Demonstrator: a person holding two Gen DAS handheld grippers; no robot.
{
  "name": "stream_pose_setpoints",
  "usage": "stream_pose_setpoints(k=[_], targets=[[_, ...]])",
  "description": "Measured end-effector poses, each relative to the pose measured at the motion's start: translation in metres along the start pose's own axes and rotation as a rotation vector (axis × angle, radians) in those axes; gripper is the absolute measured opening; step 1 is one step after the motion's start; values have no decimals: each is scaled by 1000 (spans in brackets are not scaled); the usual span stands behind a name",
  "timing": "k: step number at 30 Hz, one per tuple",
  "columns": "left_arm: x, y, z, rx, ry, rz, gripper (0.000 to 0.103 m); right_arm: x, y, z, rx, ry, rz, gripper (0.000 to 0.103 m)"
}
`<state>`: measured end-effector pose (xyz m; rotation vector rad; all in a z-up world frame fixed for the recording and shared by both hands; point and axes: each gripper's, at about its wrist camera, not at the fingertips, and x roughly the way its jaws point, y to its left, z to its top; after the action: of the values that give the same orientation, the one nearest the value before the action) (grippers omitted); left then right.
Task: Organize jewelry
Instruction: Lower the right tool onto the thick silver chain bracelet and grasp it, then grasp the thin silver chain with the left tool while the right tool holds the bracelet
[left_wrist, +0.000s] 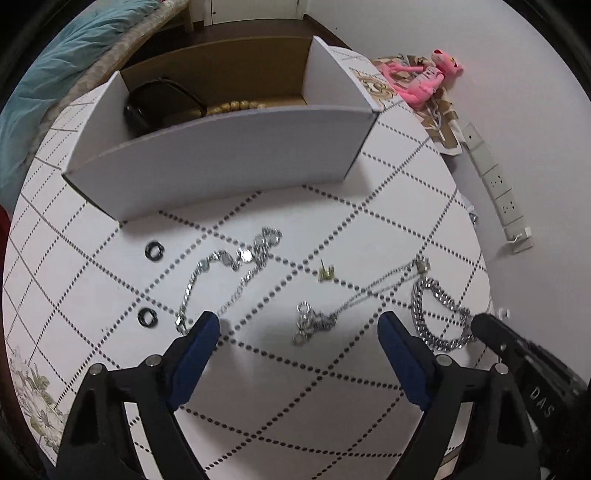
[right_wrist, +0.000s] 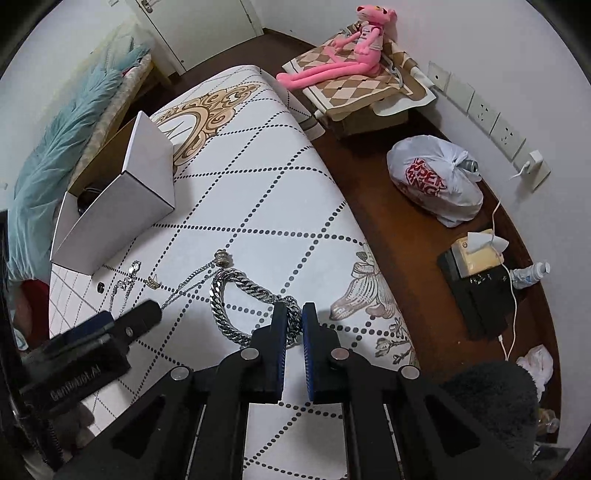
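The white bench (left_wrist: 369, 221) with dotted lines lay under both claws. The white box (left_wrist: 221, 147) stood far ahead of the left claw (left_wrist: 299, 325), with a black thing and beads inside. The left claw pointed steeply down with its blue pads wide apart, holding nothing. A thin necklace (left_wrist: 314, 321) lay between its tips. The right claw (right_wrist: 294, 314) also pointed steeply down, pinched tight on the thick silver chain (right_wrist: 236, 295) at its tips. Two small black rings (left_wrist: 154, 251) lay ahead-left of the left claw.
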<state>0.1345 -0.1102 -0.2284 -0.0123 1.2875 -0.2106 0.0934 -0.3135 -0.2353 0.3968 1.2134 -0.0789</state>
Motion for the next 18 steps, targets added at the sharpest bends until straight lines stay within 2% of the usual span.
stream_pose_setpoints(k=[1,4,5,6,7,8,9,10,12,18], targets=[[1,-1,-1,8,2,4,85,1,0,0,2,3,0,8],[2,-9,-3,58,-22,45,67,5,-5,-2,17,13,2,9],[3,-10,-2,77,-28,62,65,5,-6,-3,17,7,5,9],[2,-13,-2,94,-40,78,56,5,-5,-3,12,6,1,9],[2,-15,-2,101,-48,86,38,6,-5,-3,9,7,-2,9],[0,-15,-1,108,-62,89,27,5,-5,-4,7,7,-3,9],[0,-15,0,103,-63,75,8,6,-4,-3,5,6,-3,9],[-1,-12,1,87,-54,41,3,6,-4,-3,6,8,-1,9],[-2,-4,1,45,-41,-24,2,5,-5,-2,10,12,9,9],[-25,20,-9,-17,-57,-83,1,-9,-2,-1,12,4,68,9]])
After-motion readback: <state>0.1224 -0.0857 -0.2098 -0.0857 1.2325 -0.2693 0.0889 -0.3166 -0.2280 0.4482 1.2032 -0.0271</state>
